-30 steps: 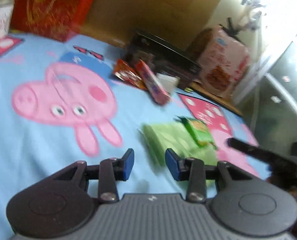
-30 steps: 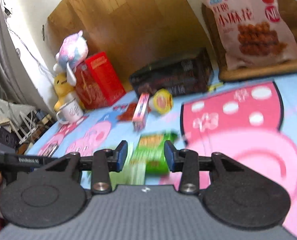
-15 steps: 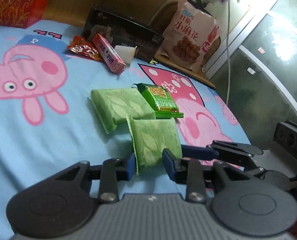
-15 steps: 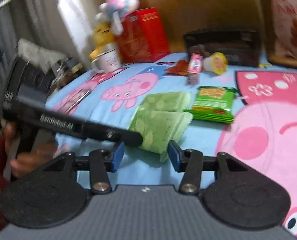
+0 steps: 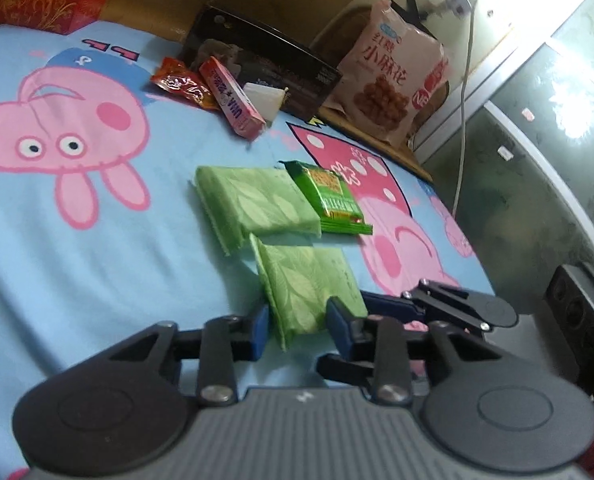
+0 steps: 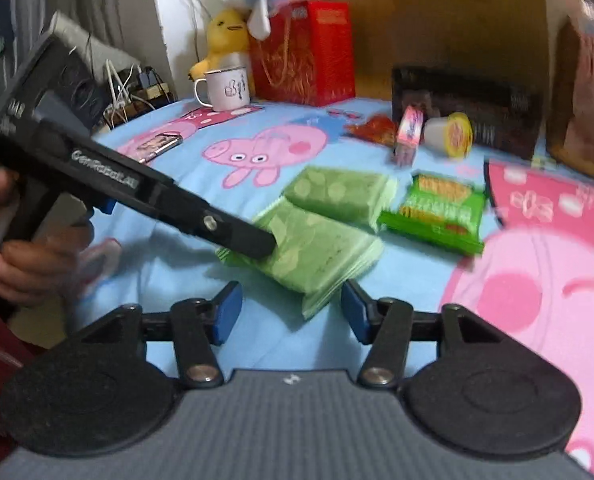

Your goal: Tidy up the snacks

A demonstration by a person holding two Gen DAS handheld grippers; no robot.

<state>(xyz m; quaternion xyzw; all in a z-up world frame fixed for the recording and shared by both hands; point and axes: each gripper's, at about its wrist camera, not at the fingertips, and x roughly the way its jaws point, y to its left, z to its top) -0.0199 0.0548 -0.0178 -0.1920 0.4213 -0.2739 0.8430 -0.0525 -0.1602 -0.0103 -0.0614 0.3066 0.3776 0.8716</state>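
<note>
1. Left wrist view: the left tool (image 5: 296, 330), at lower centre, has narrowed onto the near edge of the closer pale green packet (image 5: 309, 290) and now grips it; a half second ago its jaws only framed the packet. The second green packet (image 5: 257, 204) and the green biscuit pack (image 5: 329, 196) lie mid-frame on the cartoon bedsheet (image 5: 77, 260).
2. Right wrist view: the right tool (image 6: 292, 312) is opening, its jaws wider than before, with the packet's corner between them, unpinched. Likely a two-handed lift follows.
</note>
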